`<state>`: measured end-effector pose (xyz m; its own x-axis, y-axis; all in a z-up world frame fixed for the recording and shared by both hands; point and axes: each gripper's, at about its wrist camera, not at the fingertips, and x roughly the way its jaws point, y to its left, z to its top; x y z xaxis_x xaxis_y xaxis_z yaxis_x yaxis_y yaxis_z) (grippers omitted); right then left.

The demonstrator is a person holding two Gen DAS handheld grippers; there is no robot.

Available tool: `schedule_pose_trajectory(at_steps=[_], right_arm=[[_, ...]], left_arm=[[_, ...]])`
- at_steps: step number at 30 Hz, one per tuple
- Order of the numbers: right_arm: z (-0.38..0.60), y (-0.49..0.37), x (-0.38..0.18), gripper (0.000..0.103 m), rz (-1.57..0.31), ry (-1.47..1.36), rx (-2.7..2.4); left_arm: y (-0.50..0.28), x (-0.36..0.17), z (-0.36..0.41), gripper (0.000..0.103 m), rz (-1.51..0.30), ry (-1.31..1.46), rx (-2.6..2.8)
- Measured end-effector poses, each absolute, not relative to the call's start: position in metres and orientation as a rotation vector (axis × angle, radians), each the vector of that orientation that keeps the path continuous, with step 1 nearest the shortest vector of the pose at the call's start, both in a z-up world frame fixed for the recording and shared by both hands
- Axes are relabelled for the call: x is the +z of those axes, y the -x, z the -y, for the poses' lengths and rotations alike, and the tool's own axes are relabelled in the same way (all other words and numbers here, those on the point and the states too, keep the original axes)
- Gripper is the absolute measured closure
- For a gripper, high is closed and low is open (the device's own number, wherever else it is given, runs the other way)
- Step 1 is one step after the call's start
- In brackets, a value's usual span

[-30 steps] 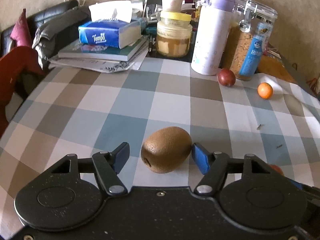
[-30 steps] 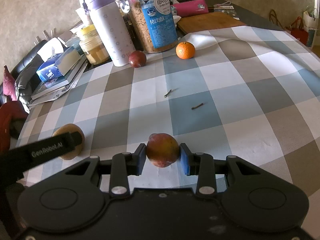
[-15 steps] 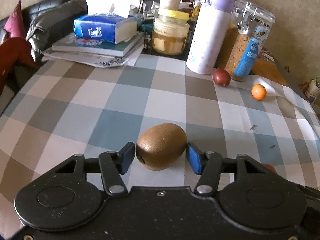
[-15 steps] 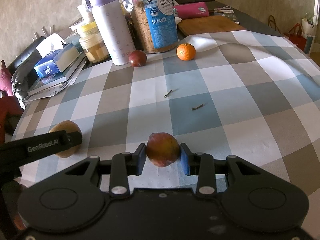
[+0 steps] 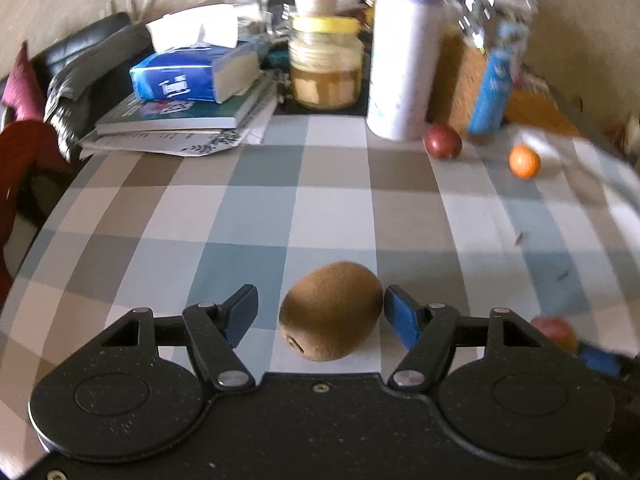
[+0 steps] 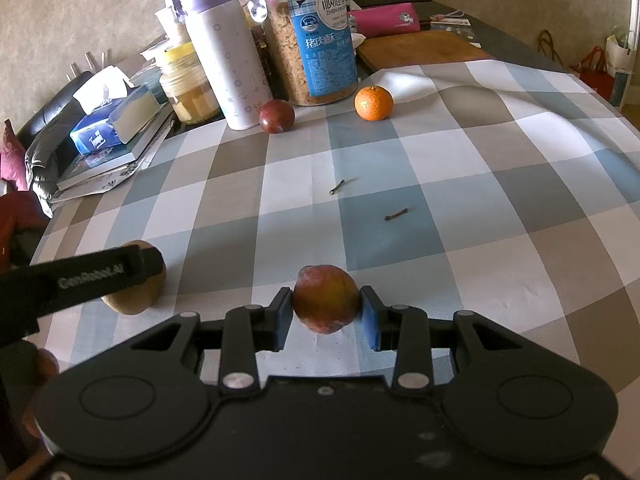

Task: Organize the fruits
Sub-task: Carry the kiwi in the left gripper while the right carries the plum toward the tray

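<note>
A brown kiwi [image 5: 331, 311] lies on the checked tablecloth between the open fingers of my left gripper [image 5: 320, 314]; the right pad is at its side, the left pad stands apart. The kiwi also shows in the right wrist view [image 6: 136, 292], partly behind the left gripper's finger [image 6: 80, 280]. My right gripper [image 6: 326, 314] is shut on a red-yellow plum [image 6: 326, 304], which also shows at the left wrist view's right edge [image 5: 554, 330]. A dark red fruit [image 6: 277, 116] and an orange mandarin [image 6: 373, 102] lie at the back.
A white-purple flask [image 6: 226, 52], a food jar with a blue label [image 6: 312, 32], a yellow-lidded jar [image 6: 188, 88], a tissue box on books [image 6: 116, 124] and a wooden board [image 6: 420, 48] line the back. Two small twigs [image 6: 396, 214] lie mid-table.
My left gripper closed in on the kiwi half a second ago and has now opened wider again. The left view is blurred with motion. My right gripper still holds the plum.
</note>
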<state>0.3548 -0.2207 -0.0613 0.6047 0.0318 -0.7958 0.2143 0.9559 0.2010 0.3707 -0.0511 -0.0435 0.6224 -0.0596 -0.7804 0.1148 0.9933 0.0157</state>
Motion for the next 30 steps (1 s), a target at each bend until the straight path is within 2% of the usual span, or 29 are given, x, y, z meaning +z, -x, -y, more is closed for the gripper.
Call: schedule_pose_trajectory(at_steps=[4,11,15,24,30], right_arm=[[0.223,-0.355,-0.061,0.065,-0.922,-0.299,-0.101],[0.222,-0.354,-0.061,0.065,-0.919,-0.294,-0.1],[0.222,-0.354,-0.061,0.065,-0.918,-0.294,-0.1],[0.222,-0.354,-0.061,0.066,-0.916,-0.293,-0.096],[0.223,-0.351,-0.06,0.066,-0.911,-0.278,-0.107]], left_arm=[[-0.371,-0.054,0.062,0.031,-0.907,-0.175,-0.085],[-0.372,-0.046,0.058,0.031,-0.901,-0.153,-0.102],[-0.374,-0.044,0.056,0.044,-0.915,-0.127,-0.137],[-0.358,-0.034,0.04,0.045,-0.995,0.041,-0.128],[-0.314,-0.009,0.037,0.045,-0.964,0.054,-0.124]])
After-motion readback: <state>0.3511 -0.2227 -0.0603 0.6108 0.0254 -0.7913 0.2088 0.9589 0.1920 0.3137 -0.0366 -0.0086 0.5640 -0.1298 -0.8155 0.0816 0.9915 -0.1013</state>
